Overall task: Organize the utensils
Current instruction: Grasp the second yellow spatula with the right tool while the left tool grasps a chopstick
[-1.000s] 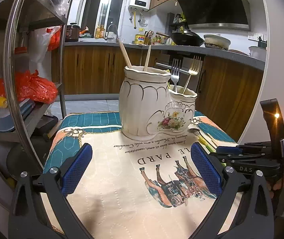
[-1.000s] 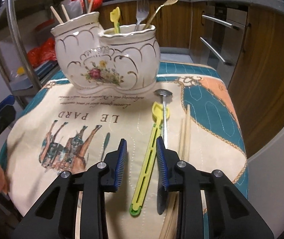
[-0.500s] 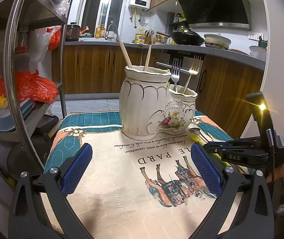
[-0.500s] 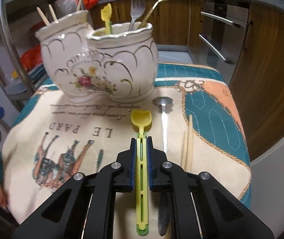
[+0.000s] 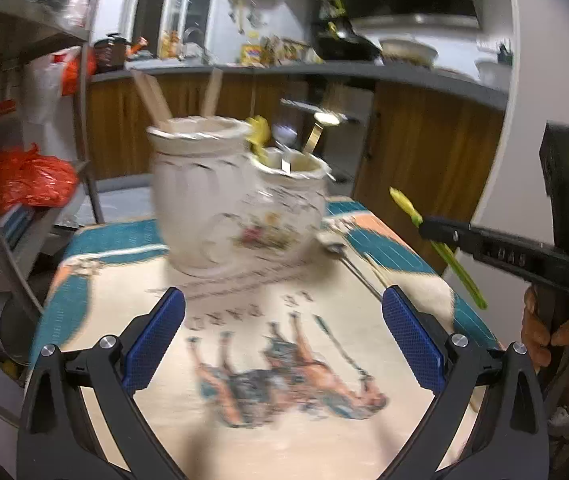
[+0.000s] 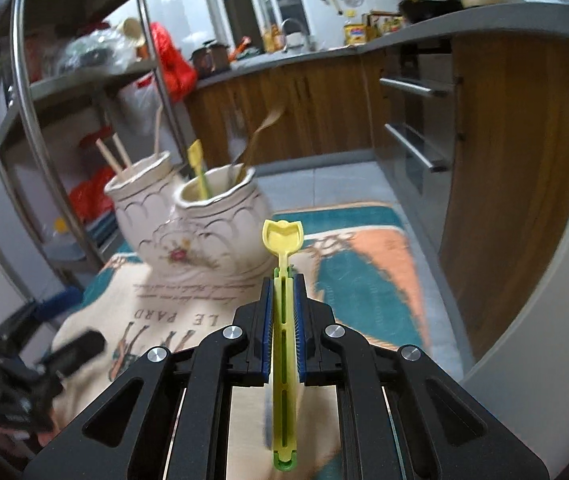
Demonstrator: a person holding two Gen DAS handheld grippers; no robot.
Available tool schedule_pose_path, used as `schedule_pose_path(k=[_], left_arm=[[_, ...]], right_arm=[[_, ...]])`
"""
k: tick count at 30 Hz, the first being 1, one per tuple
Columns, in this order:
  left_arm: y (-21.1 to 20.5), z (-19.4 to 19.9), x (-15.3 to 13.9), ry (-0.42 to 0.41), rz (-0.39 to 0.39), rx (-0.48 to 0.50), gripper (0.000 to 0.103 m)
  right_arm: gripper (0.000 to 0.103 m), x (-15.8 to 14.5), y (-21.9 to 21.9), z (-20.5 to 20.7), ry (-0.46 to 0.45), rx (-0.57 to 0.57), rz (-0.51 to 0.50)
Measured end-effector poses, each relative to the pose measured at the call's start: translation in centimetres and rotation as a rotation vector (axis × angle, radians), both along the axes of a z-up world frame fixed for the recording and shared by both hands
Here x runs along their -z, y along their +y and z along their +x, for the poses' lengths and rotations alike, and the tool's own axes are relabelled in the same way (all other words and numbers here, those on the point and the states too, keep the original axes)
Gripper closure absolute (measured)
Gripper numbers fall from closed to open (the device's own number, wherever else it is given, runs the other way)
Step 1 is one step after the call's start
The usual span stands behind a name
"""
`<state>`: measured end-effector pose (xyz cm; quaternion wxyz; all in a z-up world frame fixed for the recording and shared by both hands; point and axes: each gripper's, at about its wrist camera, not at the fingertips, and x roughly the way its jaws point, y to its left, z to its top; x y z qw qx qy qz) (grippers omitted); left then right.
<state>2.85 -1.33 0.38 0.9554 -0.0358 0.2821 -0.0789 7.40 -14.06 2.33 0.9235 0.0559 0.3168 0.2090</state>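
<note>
- Kitchen cabinets of brown wood [image 6: 324,108] and a grey counter [image 5: 364,70] fill the far background, with a metal shelf rack [image 6: 36,92] on the left holding red bags [image 5: 24,182].
- On the near side, a printed cloth [image 5: 284,400] showing horses covers the table, and a cream two-pot holder [image 6: 192,224] stands at its far end.
- Chopsticks [image 6: 114,156] lean in the holder's left pot; a yellow utensil [image 6: 198,168] and metal forks [image 6: 258,136] stand in the right pot.
- Clamped on a yellow-green spoon [image 6: 283,320], the right gripper [image 6: 283,280] holds it lifted off the cloth, bowl pointing toward the holder.
- From the left wrist view, that spoon [image 5: 440,248] hangs tilted in the air at the right, above the cloth's edge.
- A metal spoon [image 5: 338,248] lies on the cloth just right of the holder.
- Jaws spread wide, the left gripper [image 5: 284,344] hovers over the near cloth, gripping nothing.
</note>
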Motion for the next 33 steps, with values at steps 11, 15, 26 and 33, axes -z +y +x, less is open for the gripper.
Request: schedule_pose_path(k=[11, 15, 26, 33], left_arm=[[-7.1, 2.5, 1.6, 0.198, -0.007, 0.121, 0.031], [-9.3, 3.6, 1.3, 0.226, -0.027, 0.178, 0.062], [-14.2, 5.5, 3.5, 0.313, 0.083, 0.154, 0.088], [-14.9, 6.7, 3.8, 0.336, 0.163, 0.099, 0.088]], right_arm=[[0.093, 0.2, -3.6, -0.6, -0.014, 0.012, 0.064], [0.093, 0.0, -5.0, -0.7, -0.019, 0.022, 0.088], [0.093, 0.2, -7.3, -1.0, -0.019, 0.026, 0.140], [0.093, 0.2, -7.7, -1.3, -0.023, 0.000, 0.159]])
